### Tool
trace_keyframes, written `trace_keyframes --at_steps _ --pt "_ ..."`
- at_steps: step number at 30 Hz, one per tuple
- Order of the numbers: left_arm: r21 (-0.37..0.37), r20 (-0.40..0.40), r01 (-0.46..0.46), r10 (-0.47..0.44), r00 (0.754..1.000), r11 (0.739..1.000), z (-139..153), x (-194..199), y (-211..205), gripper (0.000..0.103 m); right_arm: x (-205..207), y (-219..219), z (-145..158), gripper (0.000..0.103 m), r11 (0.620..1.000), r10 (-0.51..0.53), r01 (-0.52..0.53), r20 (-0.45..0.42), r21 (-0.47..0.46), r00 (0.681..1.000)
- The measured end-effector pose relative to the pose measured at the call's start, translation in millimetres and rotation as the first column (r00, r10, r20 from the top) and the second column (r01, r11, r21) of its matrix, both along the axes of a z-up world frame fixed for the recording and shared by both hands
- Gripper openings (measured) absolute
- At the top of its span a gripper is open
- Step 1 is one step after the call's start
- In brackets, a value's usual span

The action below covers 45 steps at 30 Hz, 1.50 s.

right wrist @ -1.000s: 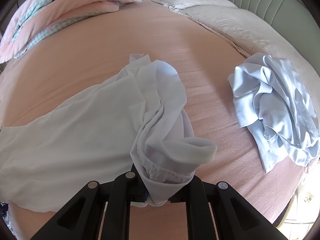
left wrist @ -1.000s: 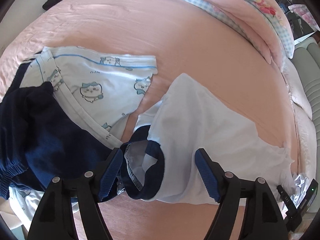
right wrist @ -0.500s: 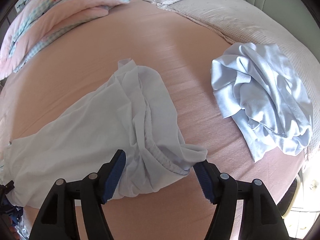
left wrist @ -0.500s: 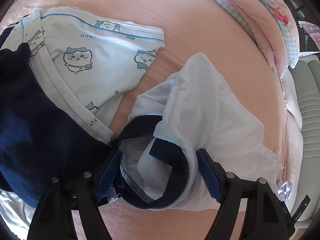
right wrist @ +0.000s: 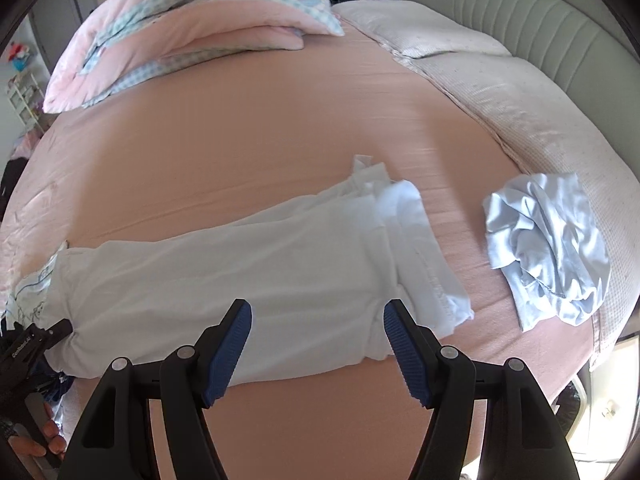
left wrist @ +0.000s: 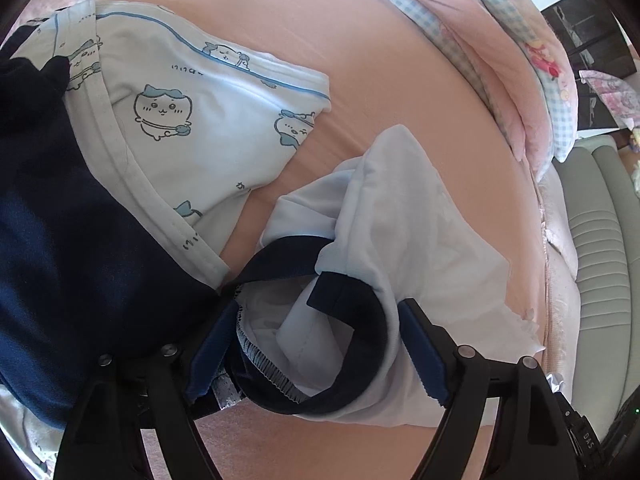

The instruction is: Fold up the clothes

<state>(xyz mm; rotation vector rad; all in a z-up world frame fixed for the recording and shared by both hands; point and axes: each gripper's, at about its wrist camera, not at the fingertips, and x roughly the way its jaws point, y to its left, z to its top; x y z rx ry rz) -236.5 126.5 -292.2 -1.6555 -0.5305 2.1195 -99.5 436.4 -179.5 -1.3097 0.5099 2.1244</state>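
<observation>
- Left gripper (left wrist: 316, 352): jaws spread wide, navy collar (left wrist: 352, 312) of the white shirt (left wrist: 420, 240) sits bunched between the blue pads, not pinched.
- Left of it: dark navy garment (left wrist: 80, 264), touching the left finger; cartoon-print garment (left wrist: 208, 120) up-left, partly under the navy one.
- Right gripper (right wrist: 318, 350): jaws wide apart, nothing held; hovers over the near edge of the white shirt (right wrist: 240, 272), which lies stretched flat across the pink bed sheet (right wrist: 260, 128).
- Right of it: crumpled pale-blue satin garment (right wrist: 548, 244), apart from the shirt.
- Far side: folded pink quilt (right wrist: 200, 28).
</observation>
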Motion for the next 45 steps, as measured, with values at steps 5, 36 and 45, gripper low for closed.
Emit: trace_keyframes --at_steps 5,36,45 --pt "0.063 -0.06 0.003 0.001 0.998 0.998 0 12 -13 0.081 -35 -43 3 0.068 0.991 0.123 -0.124 -0.012 -0.046 0.992" --pt "0.071 -0.365 0.082 -0.051 0.93 0.994 33 45 16 0.028 -144 -165 -27 0.068 0.786 0.388 -0.354 -0.04 -0.507 0.921" --pt "0.127 -0.362 0.106 -0.054 0.931 0.986 36 49 22 0.028 -173 -183 -38 0.068 0.787 0.437 -0.361 0.038 -0.501 0.899"
